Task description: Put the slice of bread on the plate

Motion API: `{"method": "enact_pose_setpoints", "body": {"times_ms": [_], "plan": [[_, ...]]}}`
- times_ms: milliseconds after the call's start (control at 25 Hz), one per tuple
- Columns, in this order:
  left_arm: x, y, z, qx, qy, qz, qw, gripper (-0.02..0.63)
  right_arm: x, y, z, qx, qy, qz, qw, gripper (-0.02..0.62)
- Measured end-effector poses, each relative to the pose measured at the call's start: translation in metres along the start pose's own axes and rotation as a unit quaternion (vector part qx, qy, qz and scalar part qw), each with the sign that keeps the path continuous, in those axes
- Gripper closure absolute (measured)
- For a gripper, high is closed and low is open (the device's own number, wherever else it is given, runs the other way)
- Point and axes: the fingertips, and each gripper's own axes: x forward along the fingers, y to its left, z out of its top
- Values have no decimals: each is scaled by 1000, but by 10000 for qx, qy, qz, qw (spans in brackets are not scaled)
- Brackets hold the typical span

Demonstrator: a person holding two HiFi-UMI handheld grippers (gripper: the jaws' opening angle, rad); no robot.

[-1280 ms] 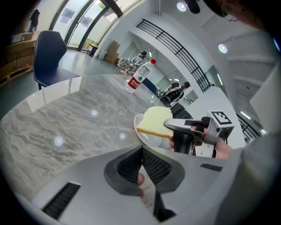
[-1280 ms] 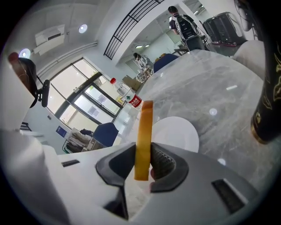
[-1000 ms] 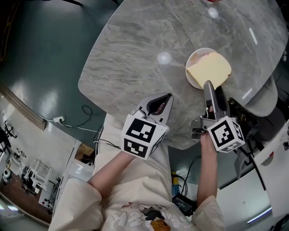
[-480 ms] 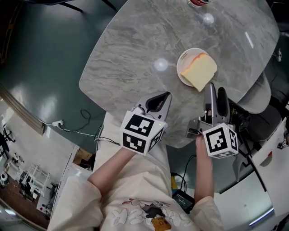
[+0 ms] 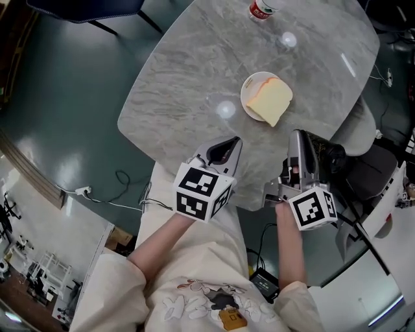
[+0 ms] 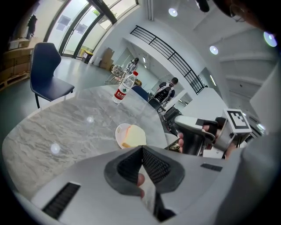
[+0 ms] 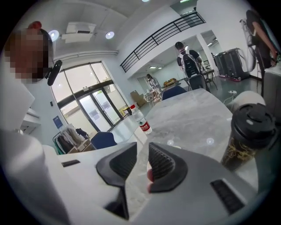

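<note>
A pale yellow slice of bread (image 5: 269,100) lies on the small white plate (image 5: 248,92) on the marble table, one corner hanging over the rim. The left gripper view also shows the bread (image 6: 134,137) and plate (image 6: 119,132). My right gripper (image 5: 299,136) hovers near the table's front edge, well back from the plate. Its jaws are closing, with a narrow gap and nothing between them (image 7: 142,154). My left gripper (image 5: 233,141) is held above the table's near edge, shut and empty (image 6: 141,150).
A water bottle (image 5: 259,9) with a red label stands at the far side of the table (image 5: 181,84). A dark lidded cup (image 7: 248,136) is right beside my right gripper. A blue chair (image 6: 48,74) stands beyond the table, and people are in the background.
My right gripper has left the edge of the bread and drawn back and up. The left gripper has risen a little. The bread stays on the plate.
</note>
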Motion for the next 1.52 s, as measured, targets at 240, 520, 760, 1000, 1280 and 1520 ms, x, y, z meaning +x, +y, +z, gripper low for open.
{"method": "enact_pose_setpoints", "body": {"times_ms": [240,520,760,1000,1280,1520], "plan": [[-16,-19,-3,222,17,-92,9997,595,-35,-18,-11,640,11,-158,9978,591],[-39,-36,1,485,-41,-223,9986,595,-78,-12,-20,838,-208,-250,9960,591],[-60,-55,2,719,-130,-288,9969,595,-103,15,-32,847,-254,-102,9960,591],[-83,-70,3,897,-215,-199,9955,595,-124,36,-29,854,-396,169,9954,591],[-110,-87,-3,1153,-275,-90,9929,595,-150,60,-35,694,-494,446,9954,591],[-125,-104,-8,1248,-365,-28,9915,595,-170,69,-45,791,-552,623,9934,591]]}}
